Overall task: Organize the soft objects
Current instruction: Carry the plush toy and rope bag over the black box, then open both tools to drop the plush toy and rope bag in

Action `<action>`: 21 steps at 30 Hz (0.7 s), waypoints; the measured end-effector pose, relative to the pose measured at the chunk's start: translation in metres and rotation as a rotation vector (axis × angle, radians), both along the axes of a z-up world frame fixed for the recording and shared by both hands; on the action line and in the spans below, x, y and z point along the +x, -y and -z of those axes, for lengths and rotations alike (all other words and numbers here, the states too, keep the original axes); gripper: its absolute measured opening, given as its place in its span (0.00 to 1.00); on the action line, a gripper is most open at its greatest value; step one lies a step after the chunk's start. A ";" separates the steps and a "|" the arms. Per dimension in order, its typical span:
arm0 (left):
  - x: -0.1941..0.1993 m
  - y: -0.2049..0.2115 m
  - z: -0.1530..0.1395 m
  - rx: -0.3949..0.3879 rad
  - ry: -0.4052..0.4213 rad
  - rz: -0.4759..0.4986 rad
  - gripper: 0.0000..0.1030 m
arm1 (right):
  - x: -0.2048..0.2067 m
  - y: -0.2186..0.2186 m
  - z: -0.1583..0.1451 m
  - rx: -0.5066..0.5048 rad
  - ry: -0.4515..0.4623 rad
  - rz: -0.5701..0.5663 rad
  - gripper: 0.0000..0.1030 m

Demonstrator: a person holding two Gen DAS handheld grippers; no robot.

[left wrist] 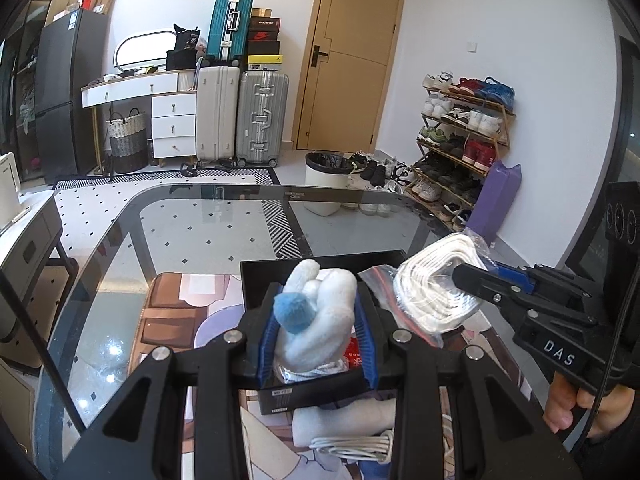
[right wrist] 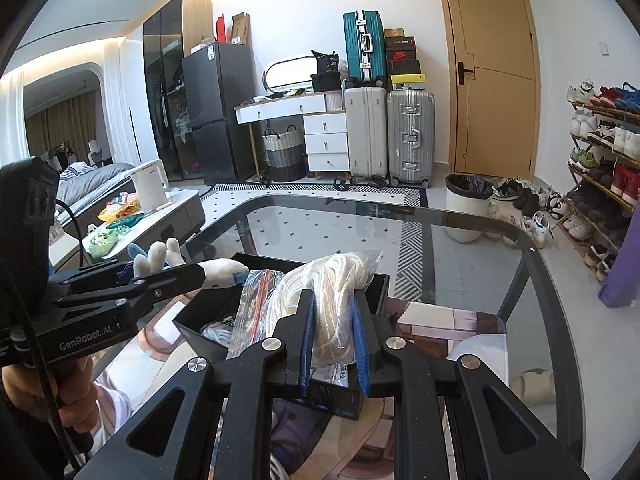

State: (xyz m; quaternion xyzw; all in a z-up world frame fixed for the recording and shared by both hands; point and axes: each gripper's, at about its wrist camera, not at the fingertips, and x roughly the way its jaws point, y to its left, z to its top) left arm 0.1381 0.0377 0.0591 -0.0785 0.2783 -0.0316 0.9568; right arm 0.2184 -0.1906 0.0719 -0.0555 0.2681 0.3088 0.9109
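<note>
So we've got both hands full over the black box (left wrist: 320,266) sitting on the glass worktop (left wrist: 208,232). Our left tongs (left wrist: 318,330) are clamped on a white plush toy (left wrist: 324,312) with a blue pompom bit, squeezed between the blue pads (left wrist: 267,338), and it hangs right above the box opening. Our right tongs (right wrist: 332,338) are closed on a clear zip bag of white rope (right wrist: 332,300), also held over the box, on its right side.

Looks to us like we're mid-drop-off: two soft things being carried to the box at once. Some stuff seems to be in the box already, something red and white under the plush, hard to say exactly what. Closer to us on the printed mat (left wrist: 176,312) there's a white rolled cloth (left wrist: 340,420) and a loose white cord bundle (left wrist: 352,444), so we'd guess the job's maybe halfway.

Next move, as we read it: lower each item down past the box walls, then let go. The bag is bulky and part of it sticks out beyond the box edge, so it probably needs to be angled or tucked in so it doesn't flop out. Both tongs are crowded close together over one small box, so going one at a time seems safer than bumping them.
</note>
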 end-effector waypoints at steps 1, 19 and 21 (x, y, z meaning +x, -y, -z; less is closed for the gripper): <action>0.002 0.001 0.001 0.001 -0.002 -0.002 0.32 | 0.001 -0.003 0.002 -0.003 -0.002 -0.001 0.17; 0.028 0.009 0.021 0.053 -0.040 -0.013 0.34 | 0.032 -0.050 0.037 -0.110 -0.055 0.001 0.18; 0.026 0.011 0.021 0.068 -0.041 -0.001 0.47 | 0.033 -0.050 0.040 -0.124 -0.062 -0.004 0.22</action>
